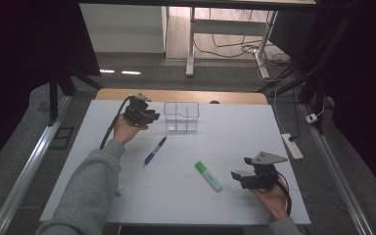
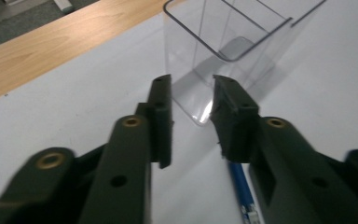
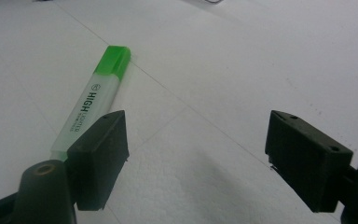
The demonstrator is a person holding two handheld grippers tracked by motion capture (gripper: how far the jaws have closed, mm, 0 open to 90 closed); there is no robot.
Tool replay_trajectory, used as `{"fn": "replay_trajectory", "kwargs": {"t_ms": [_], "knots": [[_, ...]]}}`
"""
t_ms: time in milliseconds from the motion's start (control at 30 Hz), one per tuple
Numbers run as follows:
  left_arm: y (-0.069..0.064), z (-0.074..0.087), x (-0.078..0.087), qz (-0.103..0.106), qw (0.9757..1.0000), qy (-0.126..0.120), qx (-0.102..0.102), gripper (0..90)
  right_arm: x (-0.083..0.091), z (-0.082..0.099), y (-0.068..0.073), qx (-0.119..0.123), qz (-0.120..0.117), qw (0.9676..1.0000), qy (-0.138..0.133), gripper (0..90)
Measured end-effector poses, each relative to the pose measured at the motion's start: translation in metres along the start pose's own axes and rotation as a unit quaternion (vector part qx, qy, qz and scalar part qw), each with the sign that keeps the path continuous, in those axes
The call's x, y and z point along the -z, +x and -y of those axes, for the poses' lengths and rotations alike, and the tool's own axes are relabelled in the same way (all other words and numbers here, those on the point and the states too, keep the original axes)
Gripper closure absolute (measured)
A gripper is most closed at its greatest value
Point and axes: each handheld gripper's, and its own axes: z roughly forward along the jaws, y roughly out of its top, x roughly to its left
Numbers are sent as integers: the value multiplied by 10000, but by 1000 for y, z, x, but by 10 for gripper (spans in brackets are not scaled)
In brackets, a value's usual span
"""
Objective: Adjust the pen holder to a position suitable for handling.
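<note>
With the left claw [image 1: 149, 117] partly open and empty beside the clear box [image 1: 181, 116], and the right claw [image 1: 242, 177] wide near the highlighter [image 1: 208, 176], a careless sweep could tip the box.

The left gripper [image 1: 149, 117] sits upper left of centre, arm stretched, jaws parted with a narrow gap. The right gripper [image 1: 240, 175], lower right, seems to rest low, jaws spread wide.

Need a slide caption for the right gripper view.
Right gripper, open, hovers beside a green highlighter on the white table.
</note>
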Motion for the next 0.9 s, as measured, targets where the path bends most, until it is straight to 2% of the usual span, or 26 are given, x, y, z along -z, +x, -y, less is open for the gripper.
{"fn": "replay_trajectory", "kwargs": {"t_ms": [167,433,900], "knots": [[-5,6,10,140,9999,15,83,545,1,-1,1,-13,-15,10000,-39,207],[-10,12,21,212,9994,218,156,430,1,0,-1,-38,-33,10000,-38,207],[-22,19,22,355,9985,416,-11,374,2,-1,1,22,-2,10000,-46,210]]}}
